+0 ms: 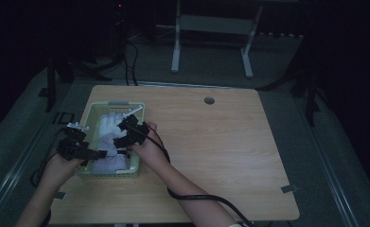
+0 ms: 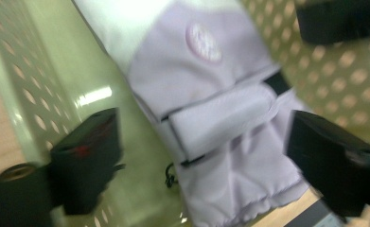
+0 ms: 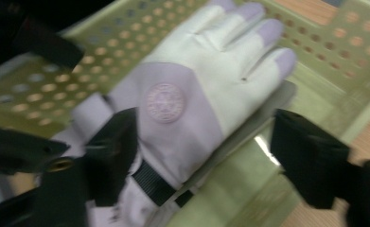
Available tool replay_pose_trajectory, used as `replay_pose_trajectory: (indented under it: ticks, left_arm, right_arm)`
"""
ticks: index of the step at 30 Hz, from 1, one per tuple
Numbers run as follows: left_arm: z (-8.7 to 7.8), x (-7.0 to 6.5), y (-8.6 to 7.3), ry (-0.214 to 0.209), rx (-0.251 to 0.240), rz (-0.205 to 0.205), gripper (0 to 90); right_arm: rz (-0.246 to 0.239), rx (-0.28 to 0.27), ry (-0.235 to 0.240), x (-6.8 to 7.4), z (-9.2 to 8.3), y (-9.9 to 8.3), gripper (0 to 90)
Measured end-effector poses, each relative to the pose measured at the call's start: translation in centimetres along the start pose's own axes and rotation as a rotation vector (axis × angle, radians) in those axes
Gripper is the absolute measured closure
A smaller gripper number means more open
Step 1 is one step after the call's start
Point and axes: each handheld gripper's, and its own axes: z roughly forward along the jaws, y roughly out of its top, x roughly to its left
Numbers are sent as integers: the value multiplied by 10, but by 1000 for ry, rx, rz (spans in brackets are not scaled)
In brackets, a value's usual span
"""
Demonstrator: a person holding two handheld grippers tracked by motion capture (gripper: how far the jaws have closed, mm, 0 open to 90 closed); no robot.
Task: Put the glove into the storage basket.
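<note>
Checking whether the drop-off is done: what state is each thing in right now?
glove: lying flat in the basket, badge side up, cuff strap closed, not gripped.
basket: upright on the table, holding the glove.
left gripper: jaws open, above the cuff.
right gripper: jaws open, over the glove.

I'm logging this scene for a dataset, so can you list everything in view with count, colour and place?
glove: one, white and lilac, lying in the basket
basket: one, pale green, perforated, on the table's left side
table: one, light wood, centre
frame: one, white, on the floor behind the table
left gripper: one, black, open, over the basket's near end
right gripper: one, black, open, above the glove
hands: two, holding the grippers
</note>
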Motion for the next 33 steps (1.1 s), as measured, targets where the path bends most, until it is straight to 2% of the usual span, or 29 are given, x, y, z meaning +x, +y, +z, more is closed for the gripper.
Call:
replay_pose_trajectory:
  ticks: [3, 7, 9, 12, 16, 19, 22, 23, 24, 33]
  left_arm:
    - [-5, -2, -2, 0, -50, -16, 3]
    - [-9, -10, -6, -16, -119, -35, 3]
    - [-12, -15, -7, -12, -153, -30, 3]
    - [-15, -25, -8, -50, -213, -25, 3]
    - [-11, -40, -7, -74, -231, 2, 4]
    - [-6, -54, -5, -59, -225, 27, 4]
    - [-5, -65, -3, -69, -239, 38, 4]
    - [-5, -65, -3, -69, -239, 38, 4]
    - [-5, -72, -3, -79, -252, 48, 4]
    - [-2, -97, -1, -138, -296, 77, 4]
  right_arm:
    - [-31, -2, 19, -4, -4, -2, 155]
    - [-19, -22, 53, -9, -10, -6, 153]
    - [-24, -26, 63, -11, -14, -8, 150]
    - [-34, -46, 64, -15, -20, -11, 146]
    - [-37, -60, 66, -20, -29, -16, 141]
    - [-17, -82, 71, -24, -34, -20, 141]
    - [-15, -94, 72, -27, -40, -24, 141]
    - [-15, -94, 72, -27, -40, -24, 141]
    - [-17, -95, 66, -29, -42, -26, 141]
    - [-5, -124, 43, -55, -69, -50, 142]
